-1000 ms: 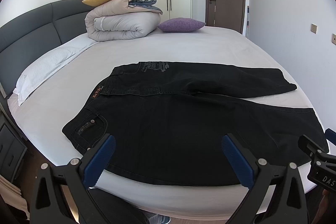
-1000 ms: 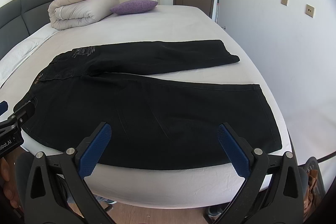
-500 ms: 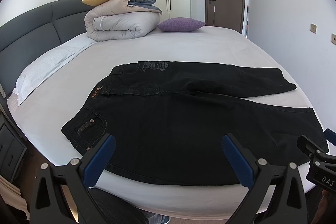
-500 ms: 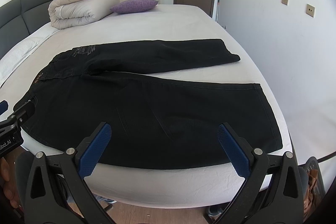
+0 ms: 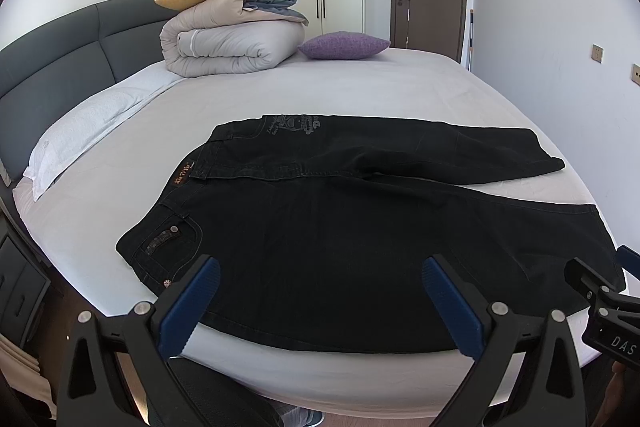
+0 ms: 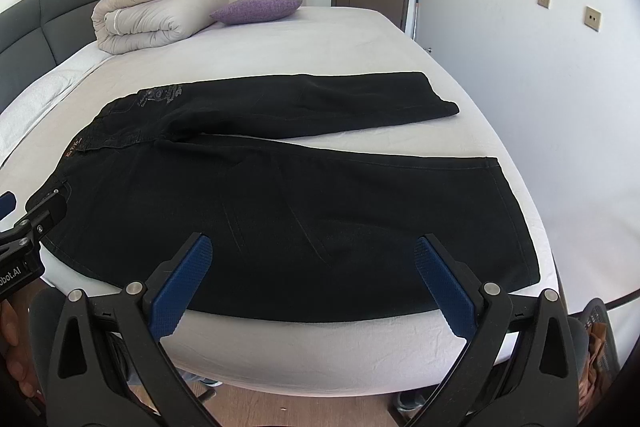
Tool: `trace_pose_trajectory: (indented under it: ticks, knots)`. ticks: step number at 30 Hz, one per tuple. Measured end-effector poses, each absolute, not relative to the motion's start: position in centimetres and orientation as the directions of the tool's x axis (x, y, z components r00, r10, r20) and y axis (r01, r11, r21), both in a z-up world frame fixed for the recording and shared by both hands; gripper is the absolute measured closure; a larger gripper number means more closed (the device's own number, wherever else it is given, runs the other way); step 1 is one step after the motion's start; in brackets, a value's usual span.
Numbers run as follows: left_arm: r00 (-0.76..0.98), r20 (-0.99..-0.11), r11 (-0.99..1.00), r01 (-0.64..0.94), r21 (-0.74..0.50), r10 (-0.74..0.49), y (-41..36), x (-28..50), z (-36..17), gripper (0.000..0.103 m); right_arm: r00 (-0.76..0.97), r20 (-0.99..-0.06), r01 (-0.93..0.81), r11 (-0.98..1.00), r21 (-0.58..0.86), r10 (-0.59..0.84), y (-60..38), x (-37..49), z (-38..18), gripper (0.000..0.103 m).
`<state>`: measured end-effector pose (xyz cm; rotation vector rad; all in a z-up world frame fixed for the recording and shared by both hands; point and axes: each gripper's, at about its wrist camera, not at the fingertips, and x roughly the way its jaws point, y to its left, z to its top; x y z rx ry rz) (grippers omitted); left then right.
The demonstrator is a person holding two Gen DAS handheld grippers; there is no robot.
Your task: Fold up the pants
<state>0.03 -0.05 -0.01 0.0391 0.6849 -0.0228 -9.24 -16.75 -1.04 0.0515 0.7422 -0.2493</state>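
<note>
Black pants [image 5: 340, 227] [image 6: 280, 195] lie flat on the white bed, waistband to the left, both legs spread out to the right, the far leg angled away. My left gripper [image 5: 320, 291] hovers open over the near edge of the seat and thigh, nothing between its blue pads. The right gripper [image 6: 310, 275] is also open, above the near leg's lower edge. Each gripper shows at the edge of the other's view: the right gripper [image 5: 600, 303] and the left gripper [image 6: 28, 227].
A rolled duvet [image 5: 232, 43] with a yellow pillow and a purple cushion [image 5: 344, 45] sit at the far end of the bed [image 5: 360, 87]. Grey headboard [image 5: 52, 67] on the left, wall close on the right, wooden floor below the near edge.
Both grippers have barely shifted; the views have crept slightly. The pants lie as before.
</note>
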Motion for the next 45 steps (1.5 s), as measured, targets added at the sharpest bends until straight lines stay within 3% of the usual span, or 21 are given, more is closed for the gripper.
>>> trace_pose_trajectory:
  ticks: [38, 45]
  knots:
    - [0.766, -0.643, 0.999, 0.027, 0.045, 0.008, -0.1, 0.9, -1.7, 0.0, 0.702, -0.684, 0.242, 0.97, -0.033, -0.198, -16.0, -9.0, -2.0, 0.0]
    - [0.713, -0.698, 0.997, 0.057, -0.047, -0.074, 1.5, 2.6, -3.5, 0.0, 0.689, -0.709, 0.219, 0.976, 0.006, -0.15, -16.4, -7.7, -3.1, 0.0]
